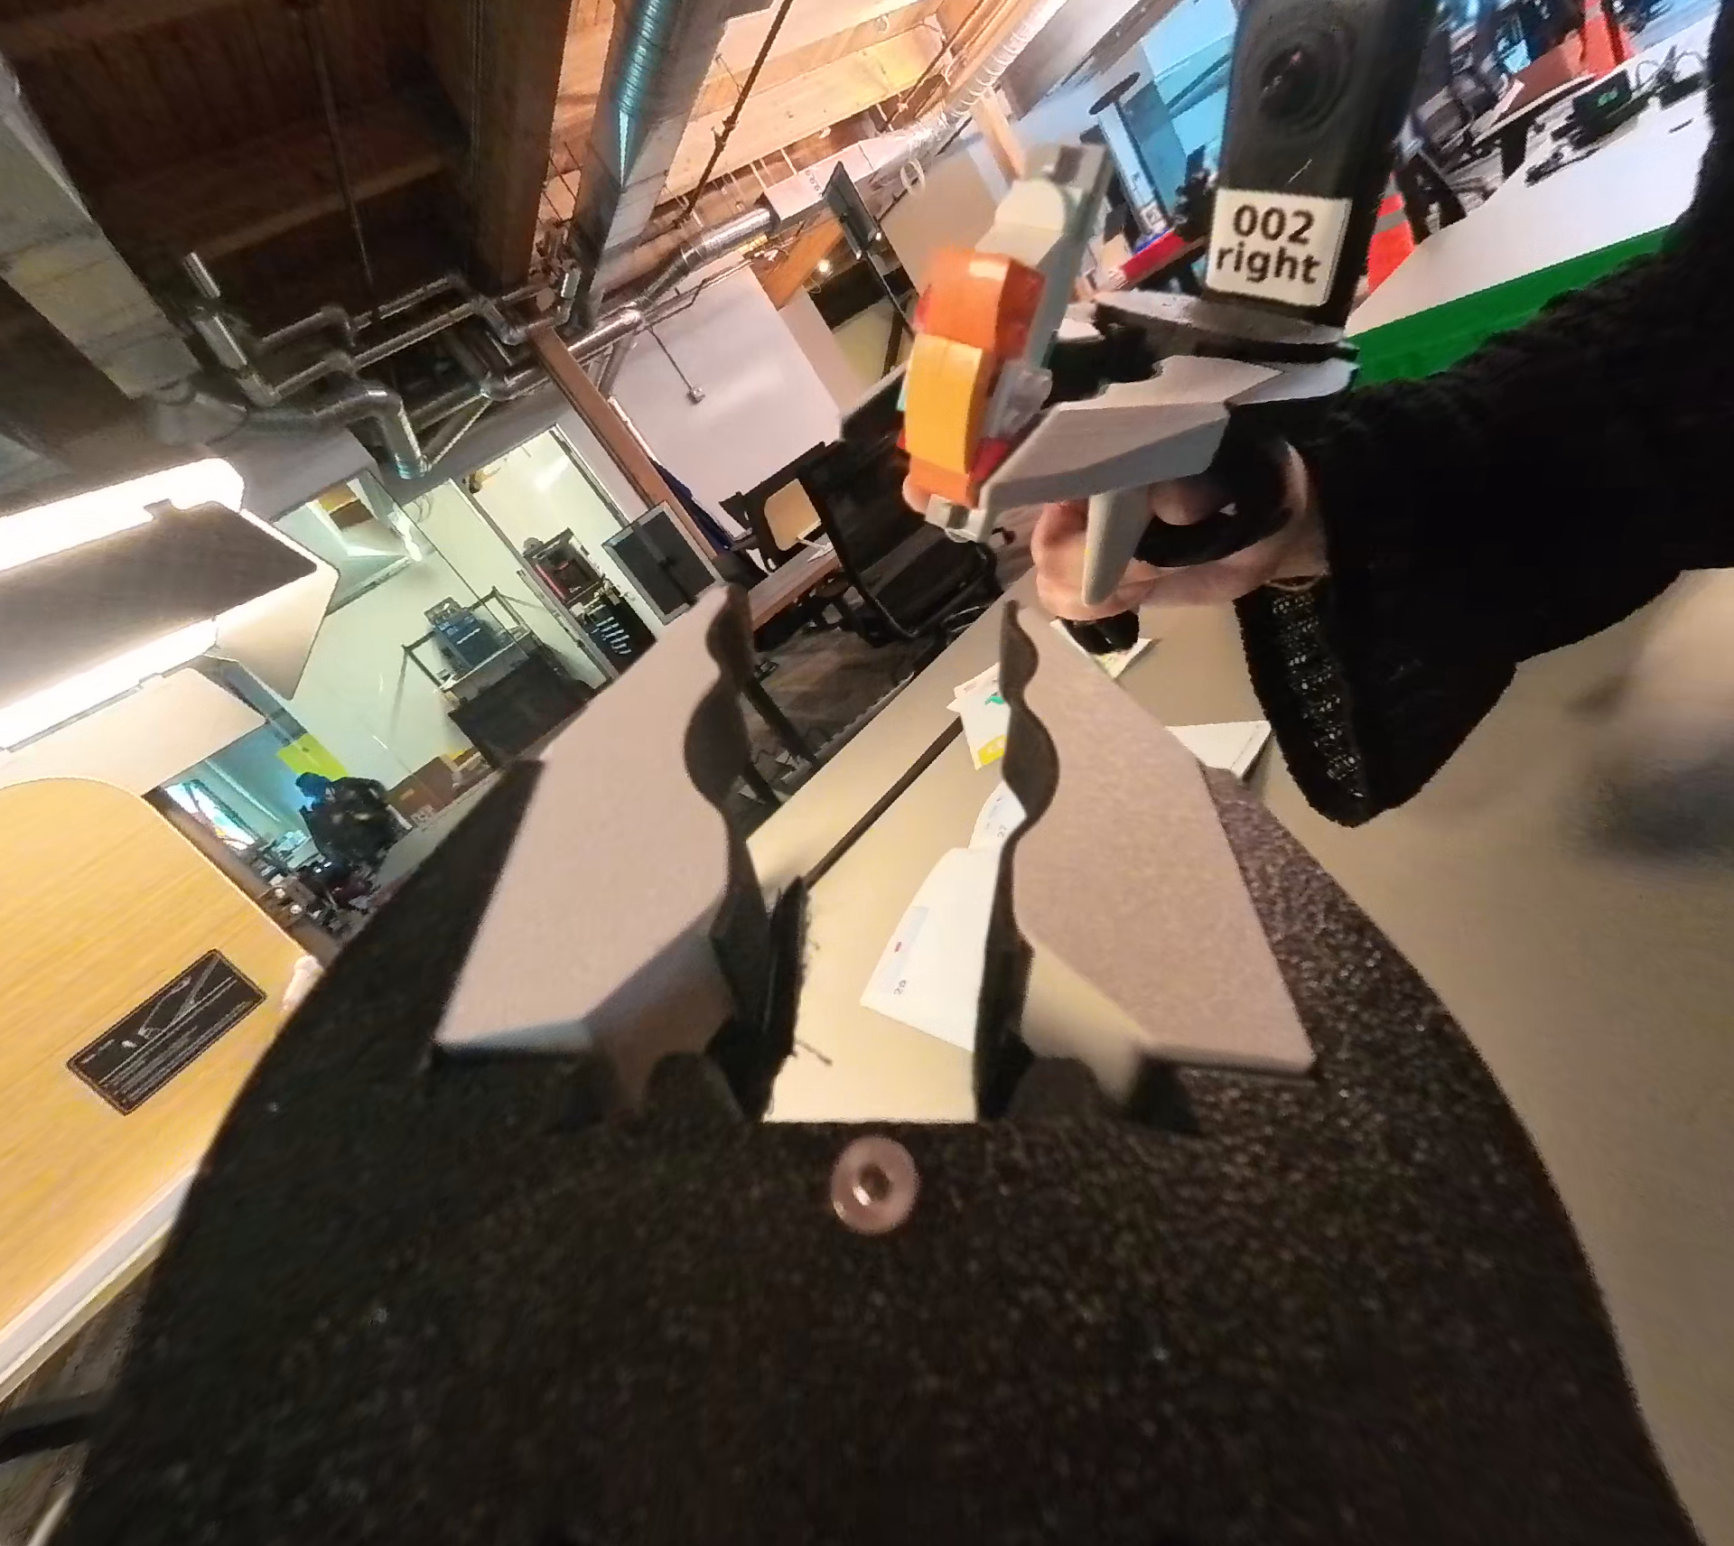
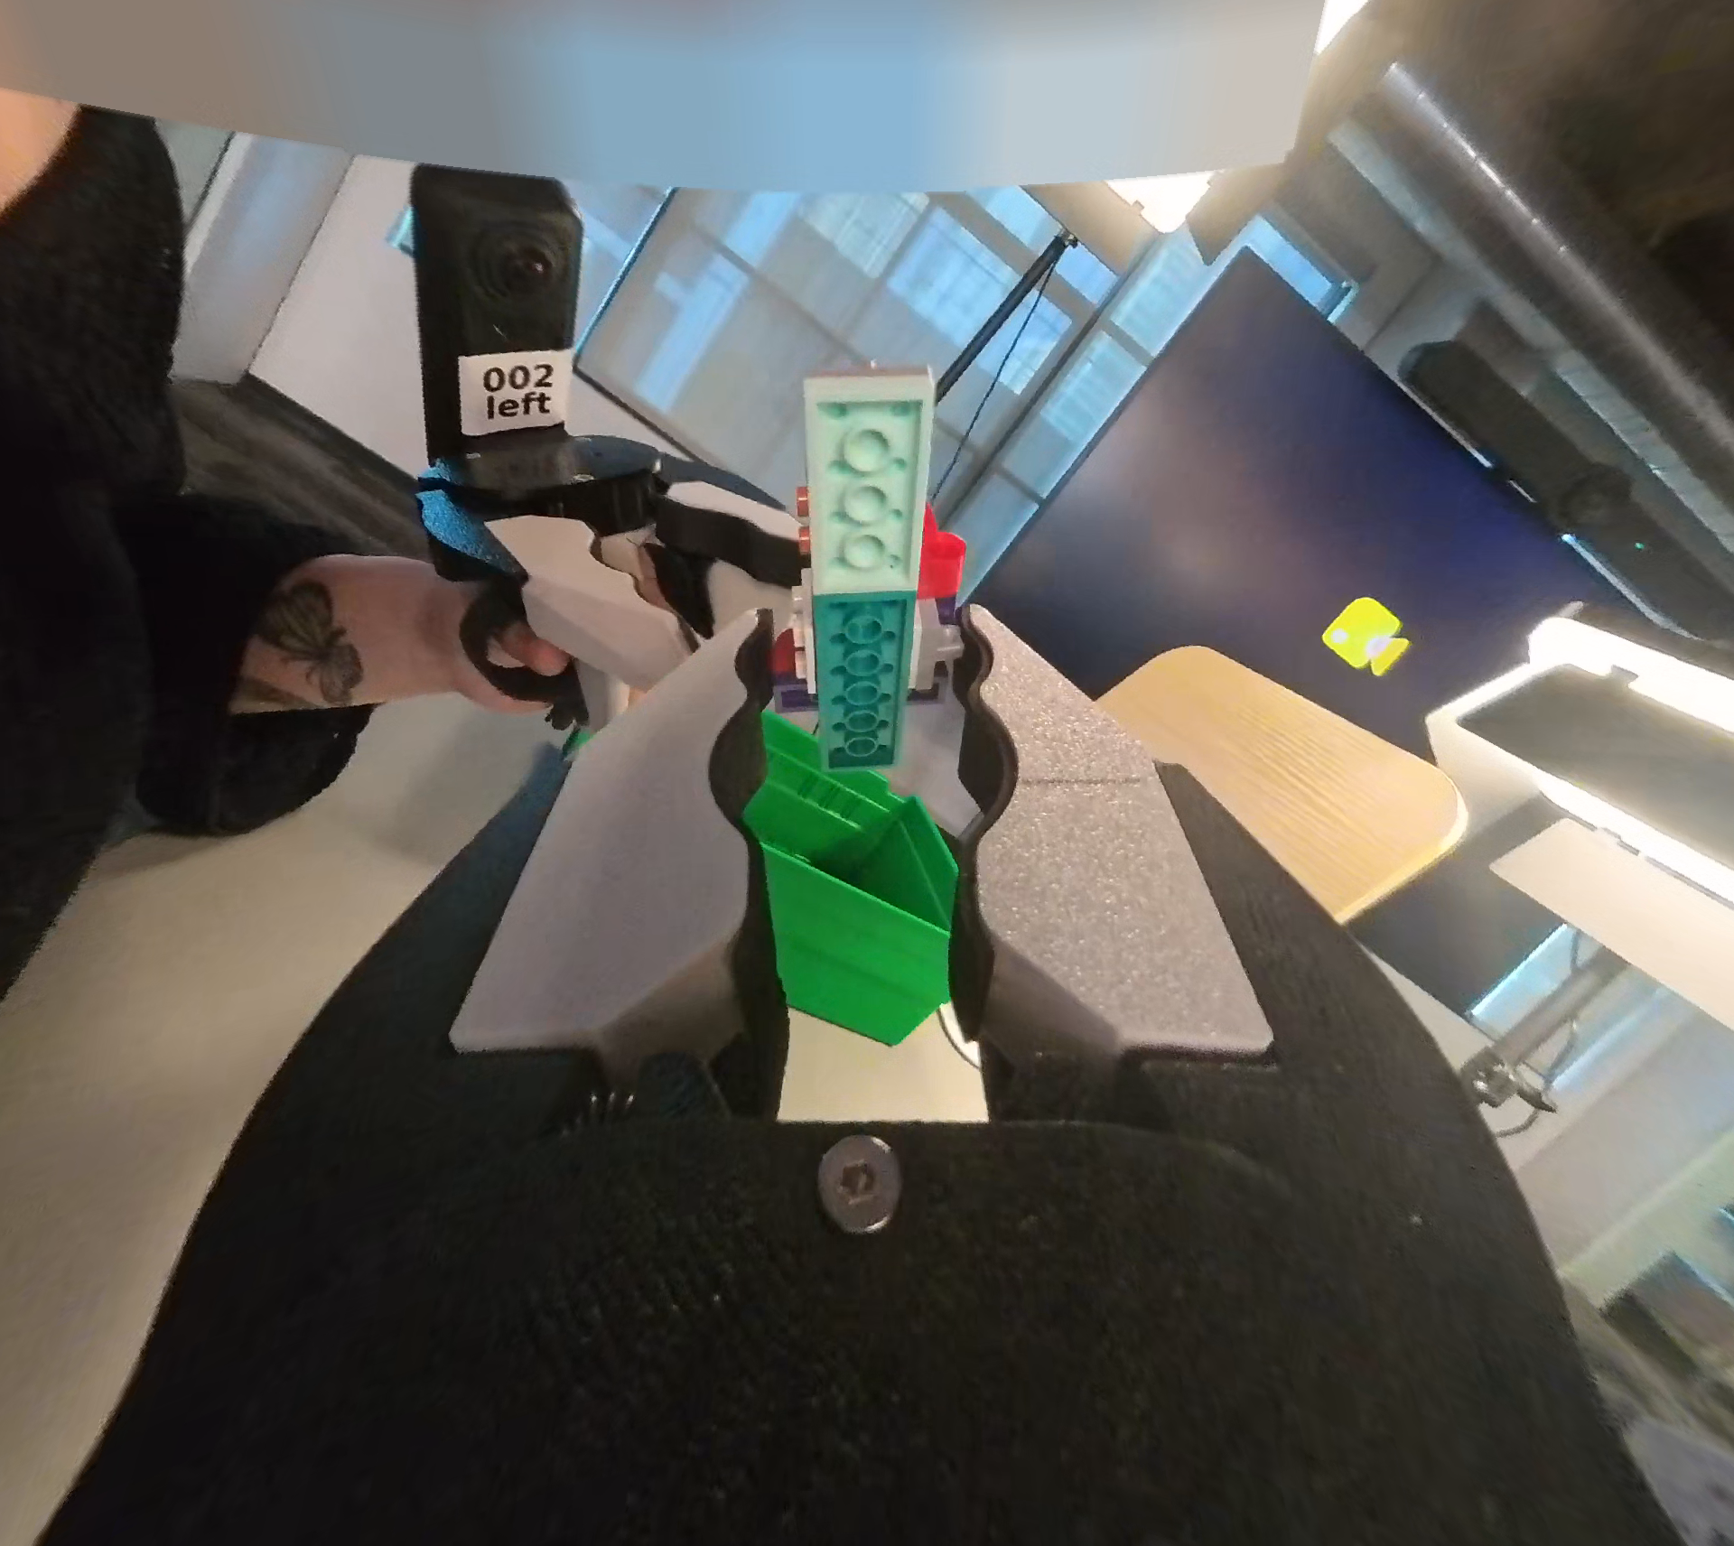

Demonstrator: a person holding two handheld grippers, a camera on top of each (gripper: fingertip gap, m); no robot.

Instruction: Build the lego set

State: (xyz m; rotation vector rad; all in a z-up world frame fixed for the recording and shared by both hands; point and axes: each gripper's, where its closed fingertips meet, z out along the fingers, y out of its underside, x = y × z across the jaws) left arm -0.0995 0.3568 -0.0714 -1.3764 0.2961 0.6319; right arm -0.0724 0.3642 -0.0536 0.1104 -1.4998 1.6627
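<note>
- The right gripper (image 2: 859,657) has the half-built lego model (image 2: 868,591) pinched at its fingertips, jaws closed in on the lower part, the whole thing held up in the air well clear of the table (image 2: 235,985).
- The left gripper (image 1: 868,628) holds nothing: jaws parted with a clear gap, only the tabletop and some paper sheets (image 1: 938,976) showing between them.
- Risk, as I read it: the model is long and gripped near one end, so most of it stands proud of the fingertips. A push from the left gripper could lever it round in the grip or pop a section off.
- A second worry: the grip sits on small side pieces, not a flat face. Too much squeeze there might split the layers; too little and it slides out and drops.
- The right wrist view gives the underside: a pale mint plate over a teal one, red and purple bits behind, and a green bin (image 2: 854,919) on the table below.
- The left wrist view gives the other face, with orange and yellow curved bricks and a grey block on top, none of which the right view shows.
- Only the left wrist view shows the right hand (image 1: 1126,563) on the trigger; only the right wrist view shows the left gripper just beside the model.
</note>
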